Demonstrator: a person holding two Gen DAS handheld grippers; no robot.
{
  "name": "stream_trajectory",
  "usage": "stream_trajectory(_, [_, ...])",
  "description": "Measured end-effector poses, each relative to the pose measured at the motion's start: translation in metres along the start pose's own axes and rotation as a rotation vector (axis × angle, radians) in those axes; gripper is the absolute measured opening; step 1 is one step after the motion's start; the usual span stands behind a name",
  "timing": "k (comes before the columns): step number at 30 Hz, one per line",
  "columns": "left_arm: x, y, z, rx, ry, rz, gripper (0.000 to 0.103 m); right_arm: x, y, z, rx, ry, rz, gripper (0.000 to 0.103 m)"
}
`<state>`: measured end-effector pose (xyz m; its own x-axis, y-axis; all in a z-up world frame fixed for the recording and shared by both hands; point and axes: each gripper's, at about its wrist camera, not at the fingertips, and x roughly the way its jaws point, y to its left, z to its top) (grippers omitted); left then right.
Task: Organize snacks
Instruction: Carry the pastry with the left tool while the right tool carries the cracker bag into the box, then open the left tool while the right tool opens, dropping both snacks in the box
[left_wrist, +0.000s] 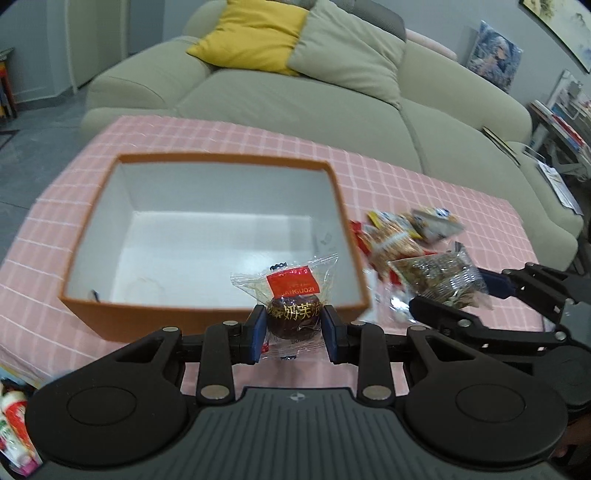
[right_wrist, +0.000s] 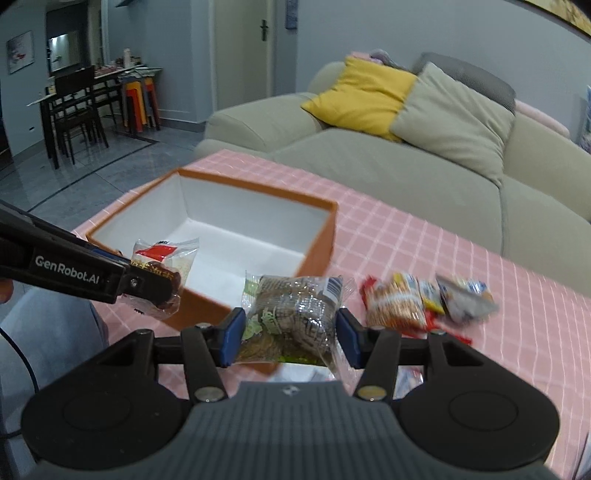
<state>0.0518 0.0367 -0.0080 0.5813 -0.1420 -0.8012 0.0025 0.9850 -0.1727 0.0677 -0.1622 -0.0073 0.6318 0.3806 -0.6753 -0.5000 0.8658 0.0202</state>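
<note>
My left gripper (left_wrist: 294, 334) is shut on a clear packet with a dark round snack and a red label (left_wrist: 291, 295), held at the near rim of the orange box (left_wrist: 221, 159). My right gripper (right_wrist: 290, 338) is shut on a clear packet of brown nut snack (right_wrist: 291, 314), held by the box's near right corner (right_wrist: 258, 367). The box (right_wrist: 321, 236) is white inside. The right gripper also shows in the left wrist view (left_wrist: 458, 299), and the left gripper in the right wrist view (right_wrist: 155, 284) with its packet (right_wrist: 162, 258).
Several loose snack packets (left_wrist: 402, 236) lie on the pink checked tablecloth (left_wrist: 424, 192) right of the box; they also show in the right wrist view (right_wrist: 424, 299). A beige sofa (left_wrist: 295, 96) with a yellow cushion stands behind the table. More packets (left_wrist: 14, 421) sit at the lower left.
</note>
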Motion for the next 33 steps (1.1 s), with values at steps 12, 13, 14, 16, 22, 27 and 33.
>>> stream_trajectory(12, [0.019,0.048,0.039,0.000,0.049,0.078,0.036,0.073,0.029,0.058,-0.017,0.095,0.125,0.052])
stream_trajectory(13, [0.022,0.052,0.041,0.001,0.063,0.087,0.036,0.081,0.031,0.061,-0.008,0.115,0.134,0.052])
stream_trajectory(14, [0.027,0.056,0.043,0.001,0.075,0.095,0.036,0.090,0.033,0.065,-0.004,0.138,0.140,0.052])
stream_trajectory(16, [0.036,0.064,0.045,0.002,0.103,0.114,0.036,0.105,0.037,0.070,-0.010,0.174,0.140,0.052])
stream_trajectory(22, [0.064,0.087,0.047,-0.010,0.203,0.121,0.036,0.149,0.046,0.080,-0.028,0.290,0.155,0.052])
stream_trajectory(27, [0.082,0.097,0.045,-0.018,0.275,0.124,0.036,0.179,0.048,0.078,-0.006,0.387,0.161,0.052])
stream_trajectory(33, [0.096,0.099,0.043,-0.010,0.337,0.143,0.036,0.202,0.053,0.077,0.013,0.455,0.170,0.053])
